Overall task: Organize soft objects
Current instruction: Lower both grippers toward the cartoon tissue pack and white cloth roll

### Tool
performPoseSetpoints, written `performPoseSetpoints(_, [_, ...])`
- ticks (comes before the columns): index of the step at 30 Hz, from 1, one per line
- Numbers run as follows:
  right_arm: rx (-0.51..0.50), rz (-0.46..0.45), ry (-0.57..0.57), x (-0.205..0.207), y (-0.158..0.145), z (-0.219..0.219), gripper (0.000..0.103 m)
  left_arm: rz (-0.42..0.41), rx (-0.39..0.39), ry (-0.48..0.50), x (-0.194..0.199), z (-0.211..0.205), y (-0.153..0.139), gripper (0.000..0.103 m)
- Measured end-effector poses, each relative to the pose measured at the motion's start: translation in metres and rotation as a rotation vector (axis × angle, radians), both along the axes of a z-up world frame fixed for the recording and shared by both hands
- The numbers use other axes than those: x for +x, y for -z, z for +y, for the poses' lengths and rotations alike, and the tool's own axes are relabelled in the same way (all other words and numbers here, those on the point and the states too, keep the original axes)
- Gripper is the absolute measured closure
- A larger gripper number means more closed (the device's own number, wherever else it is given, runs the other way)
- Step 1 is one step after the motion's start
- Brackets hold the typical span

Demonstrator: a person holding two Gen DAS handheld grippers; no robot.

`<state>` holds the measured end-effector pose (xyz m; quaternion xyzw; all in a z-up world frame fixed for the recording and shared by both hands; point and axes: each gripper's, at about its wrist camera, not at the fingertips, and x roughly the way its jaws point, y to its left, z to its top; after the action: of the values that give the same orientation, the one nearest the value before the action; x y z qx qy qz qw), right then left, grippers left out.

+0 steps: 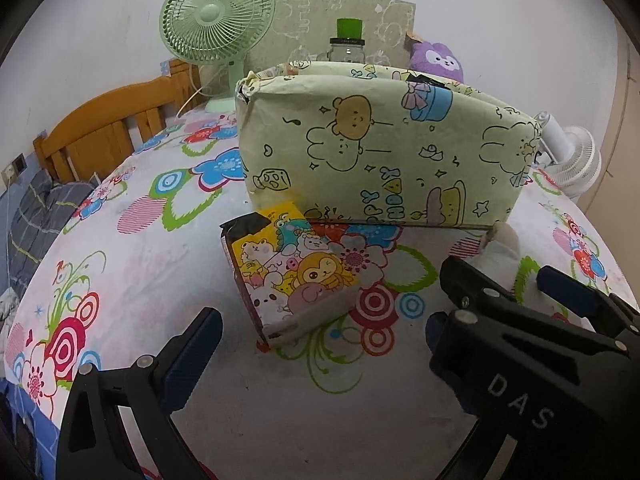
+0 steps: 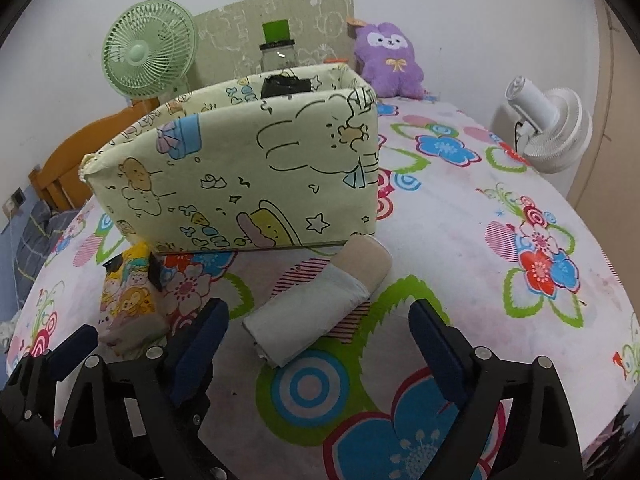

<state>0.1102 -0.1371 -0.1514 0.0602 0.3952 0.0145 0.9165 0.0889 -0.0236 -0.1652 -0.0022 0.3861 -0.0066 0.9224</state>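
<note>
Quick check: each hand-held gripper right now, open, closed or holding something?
Left hand-held gripper: open, holding nothing.
Right hand-held gripper: open, holding nothing.

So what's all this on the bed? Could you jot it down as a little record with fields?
surface: flowered bedsheet
container: open green fabric box
in front of box, left: cartoon tissue pack
in front of box, right: rolled white cloth
left gripper: open, tissue pack ahead
right gripper: open, roll between its fingers, not pressed
behind: green fan, purple plush
</note>
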Motion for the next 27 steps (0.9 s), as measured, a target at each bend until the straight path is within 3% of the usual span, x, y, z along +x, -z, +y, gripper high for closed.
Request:
performPoseSetpoints(7, [-0.018,0.013,-0.020,0.009,0.001,0.006,0.022,0.021,0.006,-0.010,0.006,0.001,0.000,0.001])
performPoseSetpoints(12, [-0.039,0.016,-0.029,0.013,0.002,0.011,0.024,0.025,0.012,-0.018,0.008,0.003,0.001,0.001])
performPoseSetpoints(21, [-0.081,0.012,-0.031,0.011,0.002,0.012,0.044,0.024,0.031,-0.019,0.004,0.001,0.001,0.001])
performPoseSetpoints(27, [-0.054,0.027,-0.051,0.004,-0.001,0.013,0.053,0.013,0.031,-0.021,-0.002,0.001,-0.002,0.001])
